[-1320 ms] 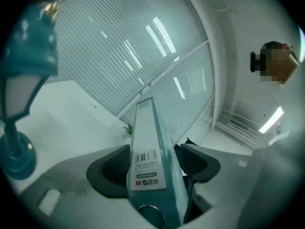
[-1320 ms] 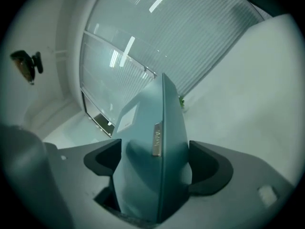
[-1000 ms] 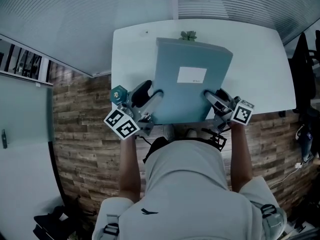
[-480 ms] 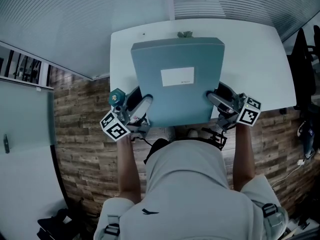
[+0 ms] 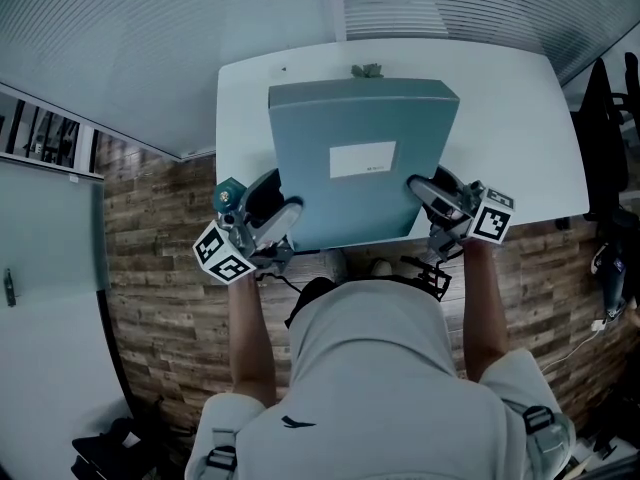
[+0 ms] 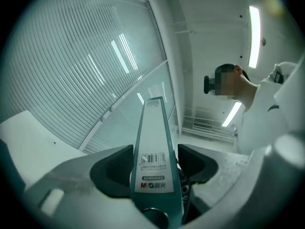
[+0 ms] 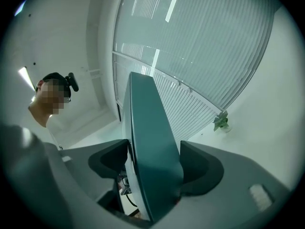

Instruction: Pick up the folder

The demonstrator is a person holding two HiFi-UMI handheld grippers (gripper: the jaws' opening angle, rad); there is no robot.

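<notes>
Folder is up over the white table. Right of the folder there's a broad open stretch of tabletop; left of it, only a narrow strip. Past the folder's far edge a small plant blocks the way, with the slatted glass wall close behind. The left gripper and right gripper are clamped on its near corners. Farther right of the folder, off the table, stands a black chair.

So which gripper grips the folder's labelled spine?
The left gripper; a barcode label shows on the folder between its jaws. The right gripper grips a plain edge.
</notes>
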